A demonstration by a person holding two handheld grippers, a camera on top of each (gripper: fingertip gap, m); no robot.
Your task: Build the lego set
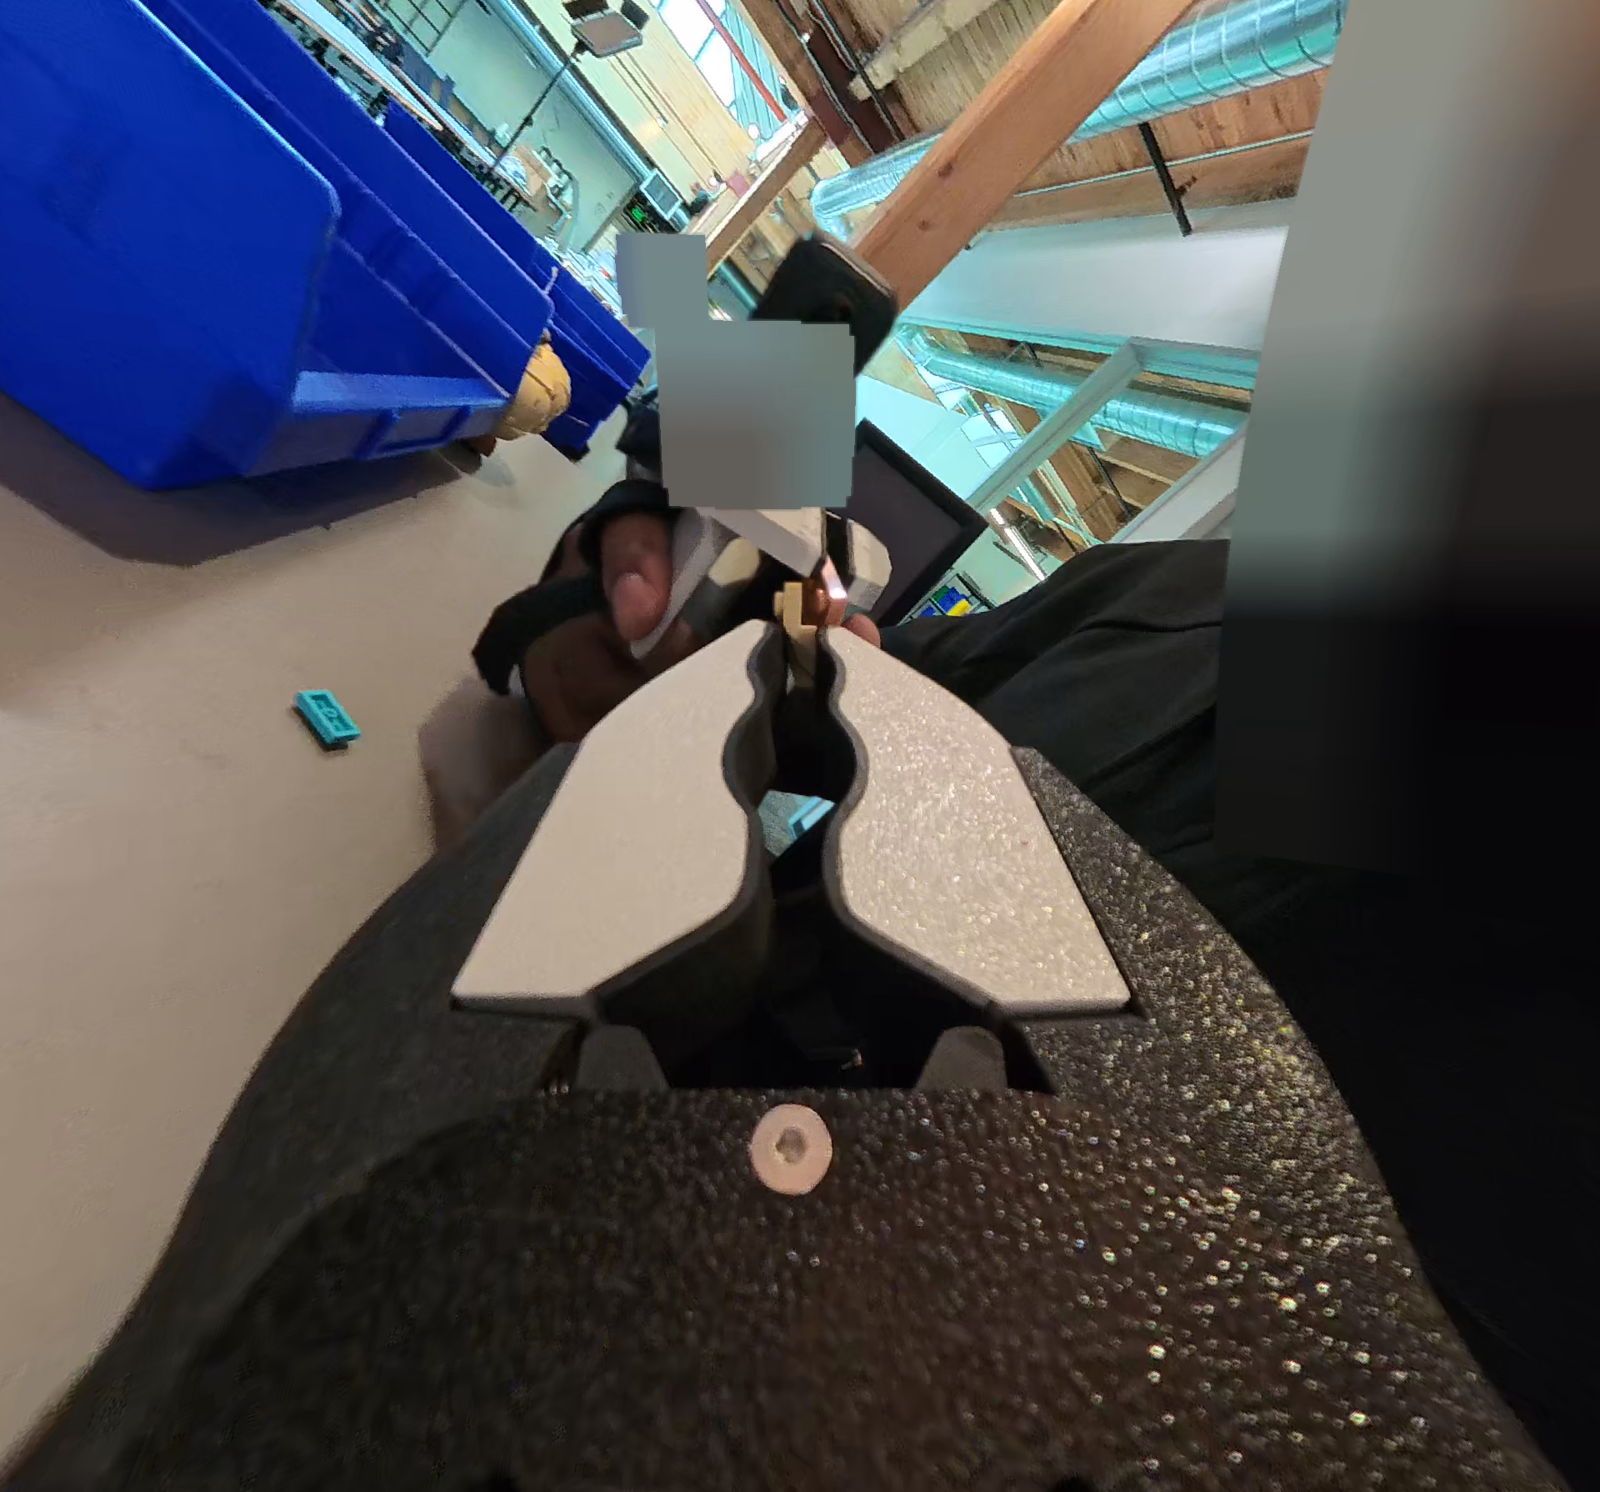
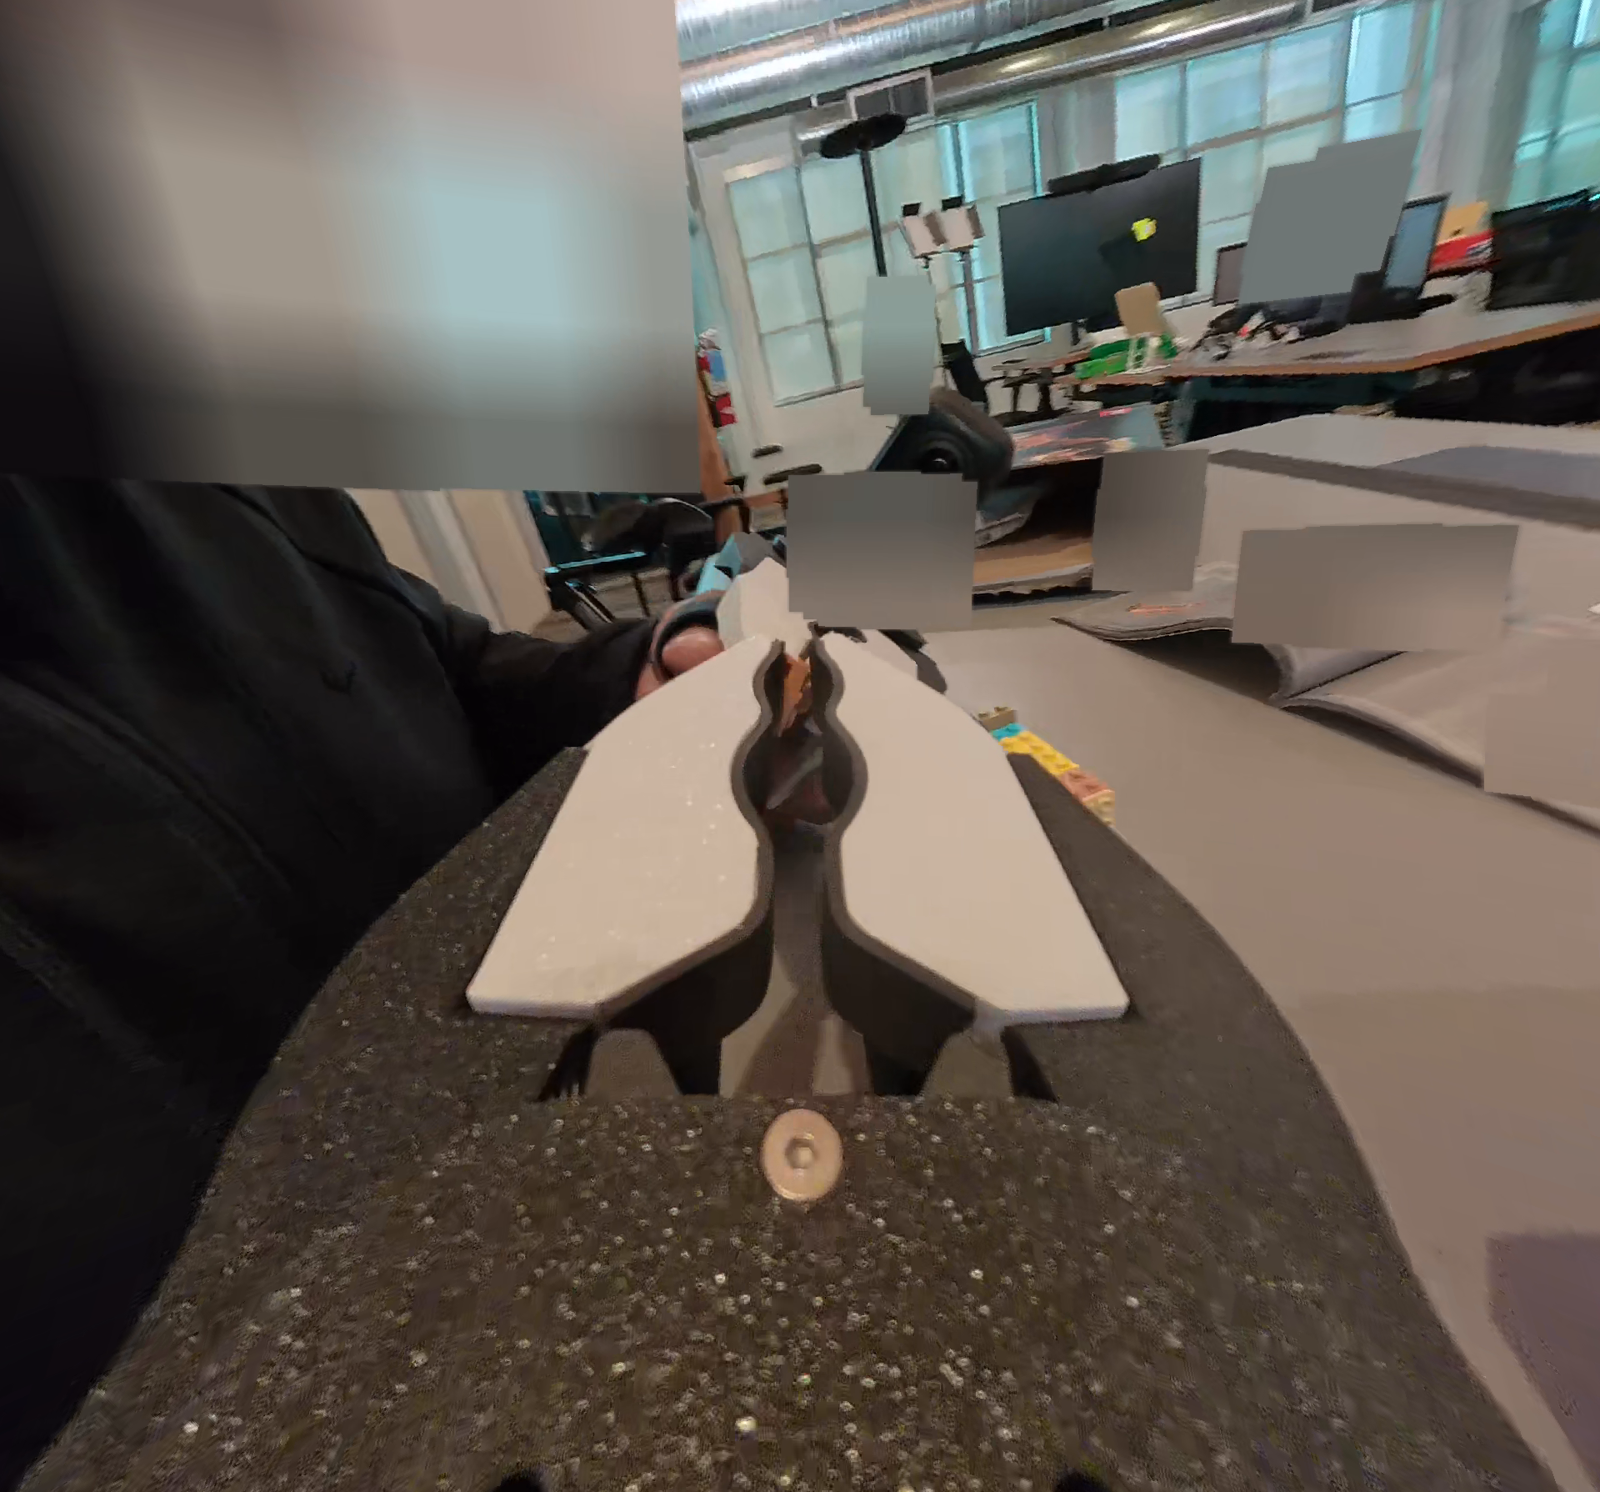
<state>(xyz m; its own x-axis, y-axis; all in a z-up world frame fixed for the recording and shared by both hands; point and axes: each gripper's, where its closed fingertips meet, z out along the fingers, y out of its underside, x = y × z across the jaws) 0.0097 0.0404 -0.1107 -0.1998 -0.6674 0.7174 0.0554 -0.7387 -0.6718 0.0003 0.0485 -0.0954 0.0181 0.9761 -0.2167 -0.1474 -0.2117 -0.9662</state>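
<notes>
Worktop point(image 1: 130, 758): beige surface under my left tool; in my right wrist view it reads grey point(image 2: 1299, 887).

Blue storage bins point(image 1: 173, 238): a row along the worktop's far-left edge in my left wrist view, the nearest one the largest thing on it. A tan knobbly object point(image 1: 538, 392) sits at the nearest bin's front corner, touching it; I cannot tell what it is.

Open booklet point(image 2: 1385, 697): lying flat toward the worktop's right edge in my right wrist view.

Left gripper point(image 1: 795, 638): mine, raised above the worktop. Its fingers are drawn nearly together and pinch a small tan lego piece point(image 1: 801, 628) at the very tips.

Right gripper point(image 2: 795, 675): mine, also raised. Its fingers are closed on a small orange-brown lego piece point(image 2: 792, 693), which sits in the narrow slot near the tips. In my left wrist view the same tool faces me tip to tip, with the hand point(image 1: 606, 610) that holds it, in a black fingerless glove, behind it; the two pieces meet there between the two sets of tips. I cannot tell whether they are joined.

Lego assembly point(image 2: 1052, 762): a short stack of tan, teal, yellow and peach bricks on the worktop, just right of my right tool's fingers, partly hidden behind them.

Teal lego plate point(image 1: 327, 717): lying alone on the worktop, left of my left tool, well clear of the bins.
</notes>
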